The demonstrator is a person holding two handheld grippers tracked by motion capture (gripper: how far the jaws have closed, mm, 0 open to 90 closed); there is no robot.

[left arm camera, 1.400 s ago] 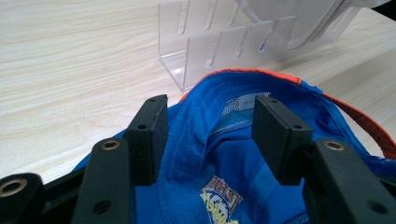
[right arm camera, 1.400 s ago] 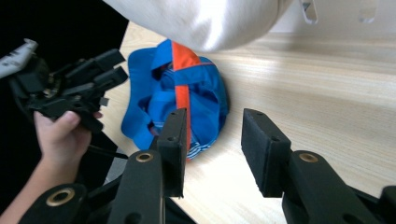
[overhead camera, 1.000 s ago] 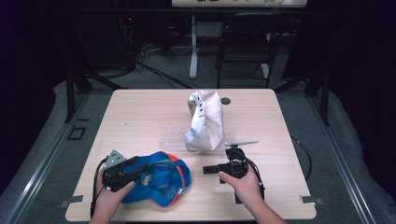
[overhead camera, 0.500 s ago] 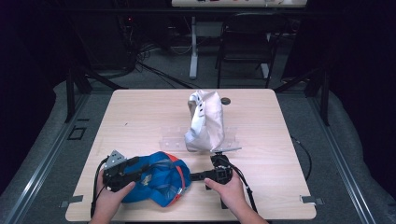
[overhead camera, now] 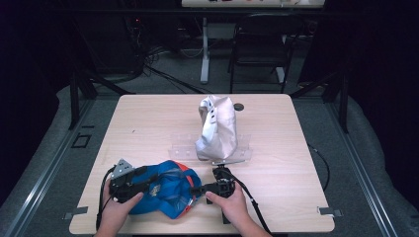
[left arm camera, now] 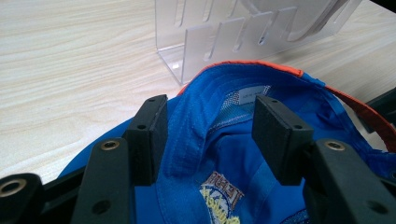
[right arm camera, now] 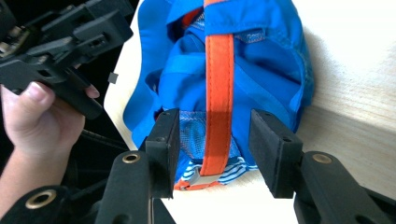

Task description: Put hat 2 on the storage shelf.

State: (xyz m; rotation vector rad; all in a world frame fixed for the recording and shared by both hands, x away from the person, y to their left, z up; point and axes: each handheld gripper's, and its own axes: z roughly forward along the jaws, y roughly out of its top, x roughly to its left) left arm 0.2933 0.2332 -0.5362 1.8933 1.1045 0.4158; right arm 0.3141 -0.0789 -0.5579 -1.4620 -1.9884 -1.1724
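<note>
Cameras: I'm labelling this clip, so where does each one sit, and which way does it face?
High view: above the person's side, facing forward and down on the table; forearms and both hands show.
Left gripper view: rides the left gripper, looking along its open jaws into the blue cap.
Right gripper view: rides the right gripper, facing the cap's orange strap; the other hand shows.
All three share the cap.
</note>
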